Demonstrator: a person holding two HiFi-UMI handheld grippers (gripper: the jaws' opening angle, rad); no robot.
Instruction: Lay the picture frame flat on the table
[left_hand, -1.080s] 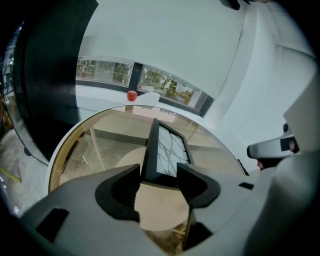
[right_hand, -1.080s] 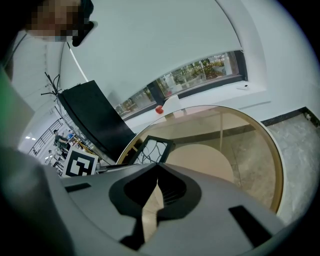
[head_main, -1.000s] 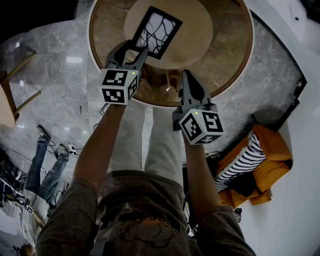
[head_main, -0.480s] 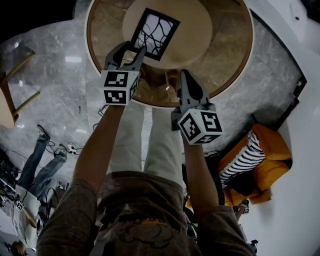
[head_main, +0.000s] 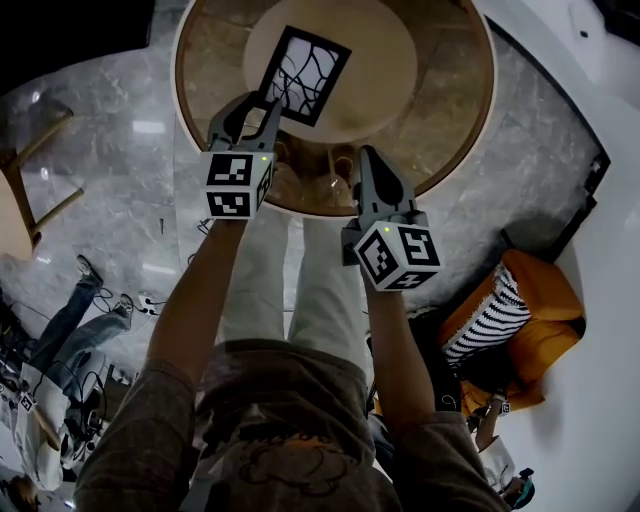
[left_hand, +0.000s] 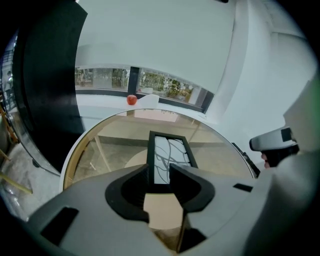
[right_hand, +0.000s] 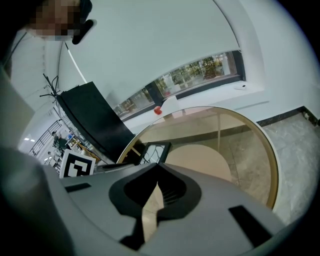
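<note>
Picture frame (head_main: 303, 75) on round glass table (head_main: 450, 120), far from rim. Near corner sits in gap at tips of left gripper (head_main: 258, 105); jaws closing, pads not pressing yet. Right gripper (head_main: 366, 160) near, off frame, jaws pressed together, empty.

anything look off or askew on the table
Nothing spilled or broken. The picture frame is turned at a slant on the round table, and the left gripper is closing its jaws round its near end.
</note>
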